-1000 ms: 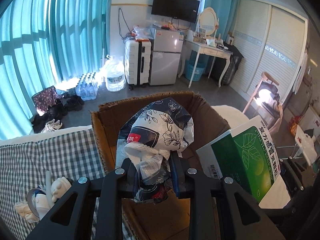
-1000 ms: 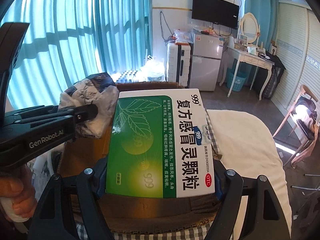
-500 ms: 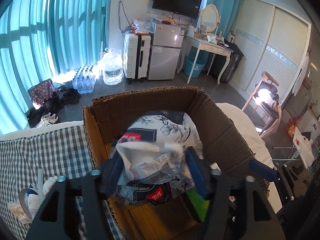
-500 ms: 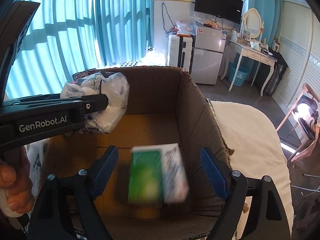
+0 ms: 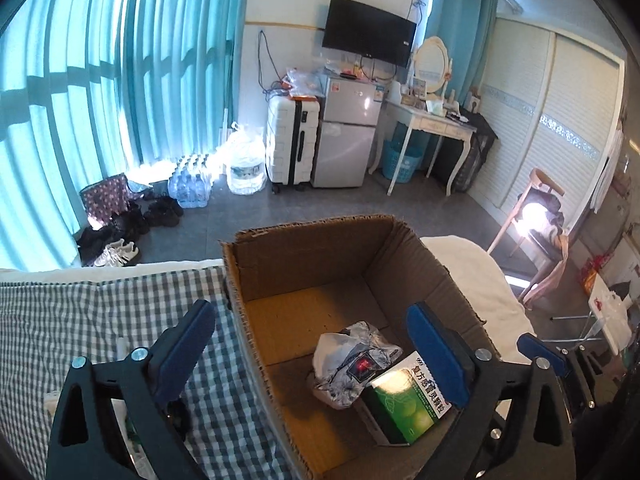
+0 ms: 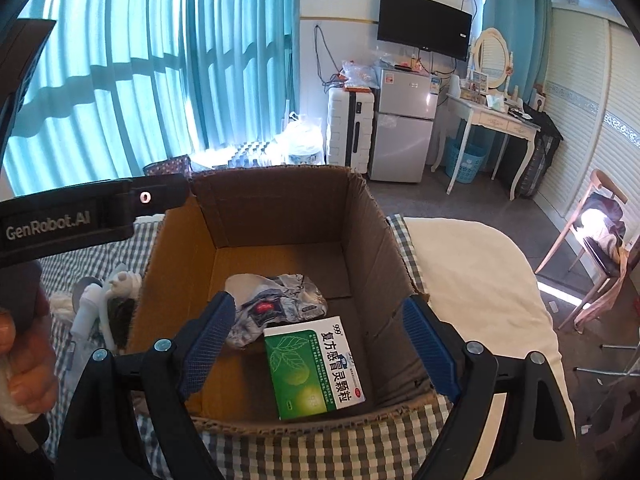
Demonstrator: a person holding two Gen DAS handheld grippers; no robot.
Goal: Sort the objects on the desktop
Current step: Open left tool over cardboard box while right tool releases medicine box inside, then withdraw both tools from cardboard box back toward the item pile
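Your left gripper (image 5: 312,346) hangs above the near left part of the cardboard box (image 5: 304,258), and its jaws are opening, now spread wide with nothing pressed between the blue pads (image 5: 184,338); one finger sits over the checked cloth (image 5: 60,312) outside the box's left wall, the other over the box's interior. Your right gripper (image 6: 318,344) hovers above the near edge of the same box, jaws wide apart and gripping nothing, both pads clear of what lies below.

Down on the floor of the box, toward its near side, lies the crumpled floral bag (image 5: 350,362), white and dark with a small red label showing. Touching it, on the side nearer the box's right wall, rests the green and white medicine box (image 5: 410,400), flat on its back with the printed face up. The far half of the box's floor is bare brown card.

Outside the box's left wall, on the checked cloth, lie a few small white items (image 6: 108,292), too jumbled to name. Your left hand (image 6: 22,360) wraps that gripper's handle further out on that side. Past the box's right wall spreads a cream blanket (image 6: 472,276).
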